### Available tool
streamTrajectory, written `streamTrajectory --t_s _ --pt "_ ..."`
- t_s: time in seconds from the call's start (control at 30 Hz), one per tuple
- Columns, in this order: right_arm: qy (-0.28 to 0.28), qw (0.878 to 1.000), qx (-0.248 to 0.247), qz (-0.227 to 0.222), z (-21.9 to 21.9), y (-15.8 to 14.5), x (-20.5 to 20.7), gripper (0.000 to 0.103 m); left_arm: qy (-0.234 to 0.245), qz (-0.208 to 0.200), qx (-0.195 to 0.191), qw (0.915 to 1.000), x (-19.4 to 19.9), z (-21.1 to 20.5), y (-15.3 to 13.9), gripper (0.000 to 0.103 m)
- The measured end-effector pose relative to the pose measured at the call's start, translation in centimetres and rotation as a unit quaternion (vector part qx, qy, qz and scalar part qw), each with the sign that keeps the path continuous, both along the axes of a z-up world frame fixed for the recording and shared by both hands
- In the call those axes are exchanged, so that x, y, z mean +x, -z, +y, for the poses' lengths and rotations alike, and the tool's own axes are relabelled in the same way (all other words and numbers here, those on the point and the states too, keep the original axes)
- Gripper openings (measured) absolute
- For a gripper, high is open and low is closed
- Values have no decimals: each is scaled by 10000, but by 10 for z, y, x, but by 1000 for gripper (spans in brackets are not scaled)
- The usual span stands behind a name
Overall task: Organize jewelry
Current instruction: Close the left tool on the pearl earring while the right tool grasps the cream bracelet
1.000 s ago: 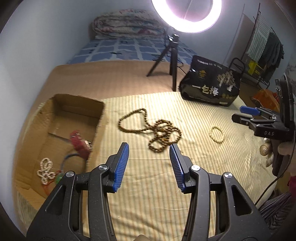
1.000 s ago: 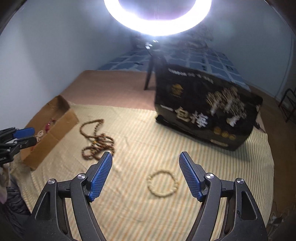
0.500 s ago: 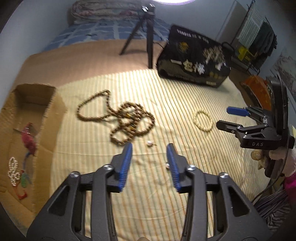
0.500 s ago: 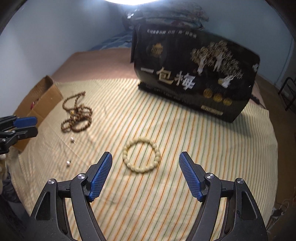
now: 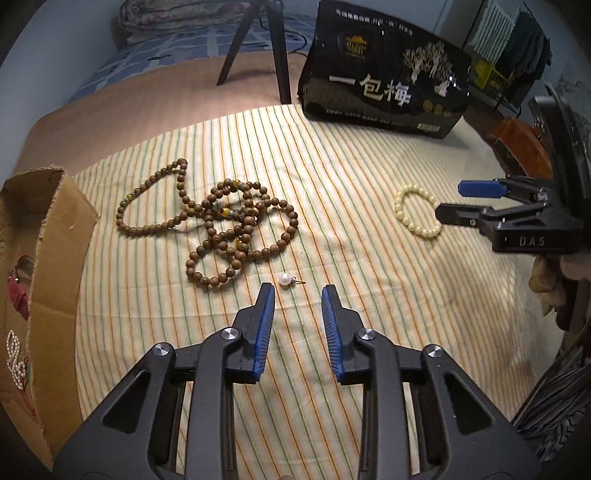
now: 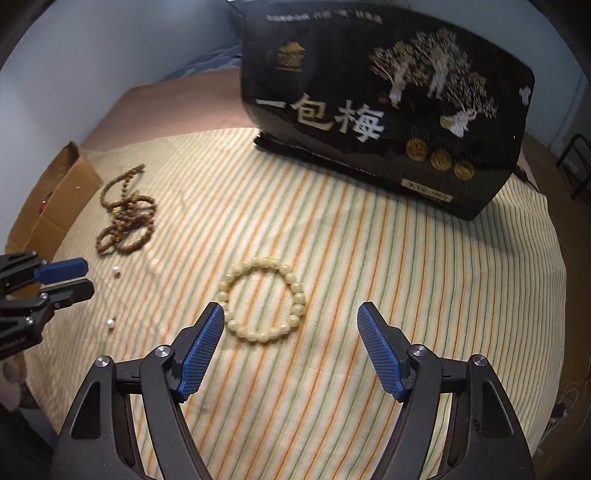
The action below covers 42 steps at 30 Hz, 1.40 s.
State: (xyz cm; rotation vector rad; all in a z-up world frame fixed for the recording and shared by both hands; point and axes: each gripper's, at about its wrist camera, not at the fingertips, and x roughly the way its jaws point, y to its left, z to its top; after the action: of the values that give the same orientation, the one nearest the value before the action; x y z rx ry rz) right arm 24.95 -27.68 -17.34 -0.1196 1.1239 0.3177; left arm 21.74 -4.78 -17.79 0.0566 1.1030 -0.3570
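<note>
Pickup approach — spread left gripper (image 5: 297, 290) nears the pearl earring (image 5: 285, 278), wide-open right gripper (image 6: 290, 314) the cream bead bracelet (image 6: 263, 303); next, closing precisely.

A striped cloth (image 5: 369, 177) in yellow, orange and green covers the near part of a bed; beyond it lies a plain tan sheet (image 5: 147, 99), then a blue checked sheet (image 5: 177, 44) with a folded quilt (image 5: 184, 11) at the far end. Black tripod legs (image 5: 277, 51) stand on the bed. Pale blue walls (image 6: 92, 55) enclose the room. At far right, clothes hang on a rack (image 5: 524, 51).
</note>
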Motion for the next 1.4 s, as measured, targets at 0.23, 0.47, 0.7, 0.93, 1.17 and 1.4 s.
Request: streamTrajectory --t_s 0.23,0.47,0.7,0.93,1.17,1.4 --pt "61 9997 72 204 -6 11 10 52 -38 61 125 9999 11 -4 12 23" --pt "30 9996 87 258 -5 16 16 50 -3 146 133 9998 20 -5 22 19" --pt "-15 9997 41 240 -1 20 20 43 46 128 165 9998 22 -9 23 15" --pt "-138 9995 17 275 13 25 20 9 55 97 144 9998 20 -11 21 15" --pt "-192 9996 -65 177 21 21 17 6 60 -57 100 9999 12 -7 9 15" --pt "-290 9993 -199 -108 32 2 5 6 -31 -246 -66 9997 4 5 -13 15"
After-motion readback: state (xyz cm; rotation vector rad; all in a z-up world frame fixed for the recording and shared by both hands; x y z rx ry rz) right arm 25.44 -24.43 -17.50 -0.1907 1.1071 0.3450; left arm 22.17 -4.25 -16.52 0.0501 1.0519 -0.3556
